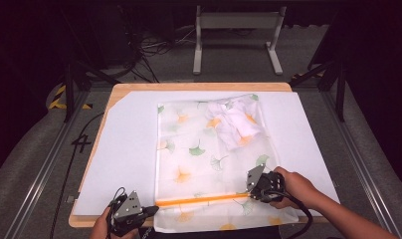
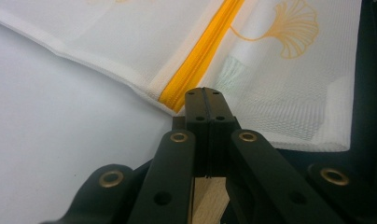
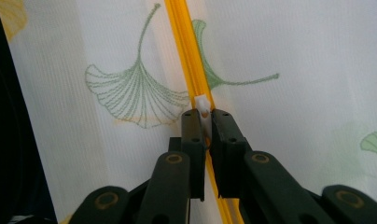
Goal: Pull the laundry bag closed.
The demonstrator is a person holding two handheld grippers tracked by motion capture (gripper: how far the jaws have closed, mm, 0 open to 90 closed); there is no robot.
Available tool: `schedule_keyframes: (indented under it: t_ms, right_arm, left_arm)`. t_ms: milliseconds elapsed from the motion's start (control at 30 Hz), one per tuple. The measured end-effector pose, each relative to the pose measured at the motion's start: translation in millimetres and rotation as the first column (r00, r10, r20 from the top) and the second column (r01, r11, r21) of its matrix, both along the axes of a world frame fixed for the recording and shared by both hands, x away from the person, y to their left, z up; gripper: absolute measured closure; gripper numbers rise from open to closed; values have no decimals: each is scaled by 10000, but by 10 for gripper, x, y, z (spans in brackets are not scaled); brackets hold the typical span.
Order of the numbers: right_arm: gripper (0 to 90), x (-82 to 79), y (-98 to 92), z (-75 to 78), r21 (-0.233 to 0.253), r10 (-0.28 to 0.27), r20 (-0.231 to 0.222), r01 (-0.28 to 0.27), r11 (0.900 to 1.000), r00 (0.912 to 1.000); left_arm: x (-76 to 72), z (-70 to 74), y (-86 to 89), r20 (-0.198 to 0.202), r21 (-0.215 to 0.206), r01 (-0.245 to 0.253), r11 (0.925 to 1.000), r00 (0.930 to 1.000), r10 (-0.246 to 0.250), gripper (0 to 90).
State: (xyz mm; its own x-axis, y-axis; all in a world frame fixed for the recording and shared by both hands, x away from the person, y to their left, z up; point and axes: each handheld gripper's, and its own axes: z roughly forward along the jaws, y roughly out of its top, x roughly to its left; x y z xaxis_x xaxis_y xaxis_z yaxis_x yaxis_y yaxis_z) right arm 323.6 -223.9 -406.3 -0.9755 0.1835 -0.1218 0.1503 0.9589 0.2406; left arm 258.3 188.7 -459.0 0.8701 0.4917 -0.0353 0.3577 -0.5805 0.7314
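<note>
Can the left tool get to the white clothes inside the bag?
Probably not. The folded white garment lies inside the mesh bag, far from the left tool, which is shut at the orange zipper end.

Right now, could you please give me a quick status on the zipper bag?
Left gripper shut at zipper's end. Right gripper shut on white zipper pull. Mesh laundry bag flat, garment inside. Nothing obstructing.

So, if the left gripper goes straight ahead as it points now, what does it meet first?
Probably the orange zipper end at the mesh bag edge; the left gripper, jaws shut, sits right before it.
</note>
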Motion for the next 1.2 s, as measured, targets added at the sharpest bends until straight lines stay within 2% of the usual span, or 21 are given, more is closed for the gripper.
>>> schedule_keyframes:
  t_ms: [200, 267, 300, 400, 700, 800, 833, 1200]
  right_arm:
    - [844, -2, -73, 8, -125, -154, -22, 154, 9998, 9999]
    - [844, 2, -101, 7, 24, -174, -60, 175, 9998, 9998]
    - [844, 1, -114, 9, -122, -190, -15, 190, 9997, 9998]
    - [844, -4, -142, 7, -115, -295, -40, 294, 9995, 9996]
    - [844, 8, -274, 51, 84, -502, -37, 502, 9987, 9987]
    - [843, 9, -304, 38, -124, -524, 68, 524, 9985, 9986]
    - [844, 8, -315, 34, -100, -593, -46, 592, 9982, 9982]
    - [843, 19, -454, 26, -355, -830, 40, 831, 9959, 9965]
  left_arm:
    - [-8, 1, -8, 88, 63, 18, 10000, 10000, -19, 900]
    - [-6, 1, -6, 66, 53, 11, 10000, 10000, -11, 900]
    - [-6, 1, -6, 62, 45, 9, 10000, 10000, -9, 900]
    - [-6, 2, -7, 55, 49, 3, 10000, 10000, -4, 900]
    - [-7, 4, -10, 59, 82, 11, 10000, 10000, -11, 900]
    - [-7, 4, -10, 49, 77, 10, 10000, 10000, -10, 900]
    - [-6, 3, -9, 36, 64, -5, 10000, 10000, 5, 900]
    - [-3, 2, -5, 15, 39, -9, 10000, 10000, 8, 900]
